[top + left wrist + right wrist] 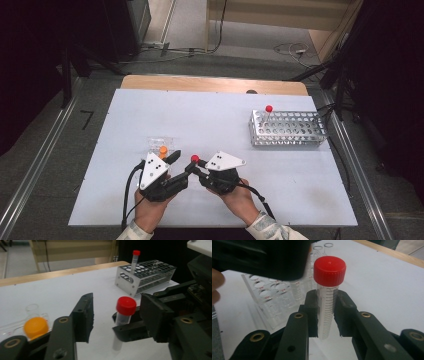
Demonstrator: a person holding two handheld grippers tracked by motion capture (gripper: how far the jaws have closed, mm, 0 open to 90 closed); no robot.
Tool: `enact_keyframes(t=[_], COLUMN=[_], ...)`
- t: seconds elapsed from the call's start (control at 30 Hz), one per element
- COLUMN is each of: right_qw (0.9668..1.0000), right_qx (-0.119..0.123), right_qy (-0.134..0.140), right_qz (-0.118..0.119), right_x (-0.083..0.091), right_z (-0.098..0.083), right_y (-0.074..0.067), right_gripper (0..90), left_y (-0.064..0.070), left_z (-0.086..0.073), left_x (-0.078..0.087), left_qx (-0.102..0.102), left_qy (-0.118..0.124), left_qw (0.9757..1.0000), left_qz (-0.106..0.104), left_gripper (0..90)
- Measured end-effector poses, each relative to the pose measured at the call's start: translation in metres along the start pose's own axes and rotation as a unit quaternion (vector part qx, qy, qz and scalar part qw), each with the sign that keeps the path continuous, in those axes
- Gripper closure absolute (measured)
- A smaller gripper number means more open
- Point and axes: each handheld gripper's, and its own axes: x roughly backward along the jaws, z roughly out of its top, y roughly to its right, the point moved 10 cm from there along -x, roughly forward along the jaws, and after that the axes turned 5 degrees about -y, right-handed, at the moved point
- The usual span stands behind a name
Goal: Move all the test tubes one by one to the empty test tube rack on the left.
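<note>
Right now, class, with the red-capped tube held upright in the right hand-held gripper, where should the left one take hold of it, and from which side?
Grip the red screw cap, coming in level from the side. The right hand-held gripper clamps the clear barrel of the red-capped tube, so the cap stands free above its pads, and the left hand-held gripper already straddles it.

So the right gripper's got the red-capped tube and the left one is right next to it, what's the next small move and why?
Probably close the left gripper onto the red cap. The right gripper is shut on the tube, holding it upright just below the cap, and the left jaws stand either side of the cap with gaps still showing, so they seem placed to grip it for unscrewing.
</note>
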Motion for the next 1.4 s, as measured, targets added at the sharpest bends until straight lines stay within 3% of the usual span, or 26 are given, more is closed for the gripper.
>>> enact_keyframes(t=[0.27,0.77,0.93,1.07,1.4], right_qw=[1.0000,0.9999,0.9997,0.9996,0.9999], right_qx=[0.005,0.008,0.019,0.019,0.004], right_qy=[-0.003,0.000,0.003,0.005,0.003], right_qz=[0.007,0.008,0.016,0.020,0.014], right_x=[-0.001,0.002,0.004,0.010,0.029], right_z=[0.000,0.002,0.002,0.002,-0.010], right_y=[-0.008,-0.010,-0.012,-0.009,0.011], right_gripper=[70.8,70.0,52.4,44.0,36.3], left_y=[0.004,0.004,0.002,-0.001,-0.008], left_z=[-0.002,-0.004,-0.001,0.005,0.021], left_x=[-0.006,-0.007,-0.004,0.002,0.018], left_qx=[-0.006,-0.014,-0.011,-0.007,0.007], left_qy=[-0.009,-0.017,-0.014,-0.003,0.017], left_qw=[0.9999,0.9998,0.9998,1.0000,0.9998], left_qz=[-0.009,-0.004,0.000,0.002,0.007], left_gripper=[66.9,69.8,70.1,70.2,70.3])
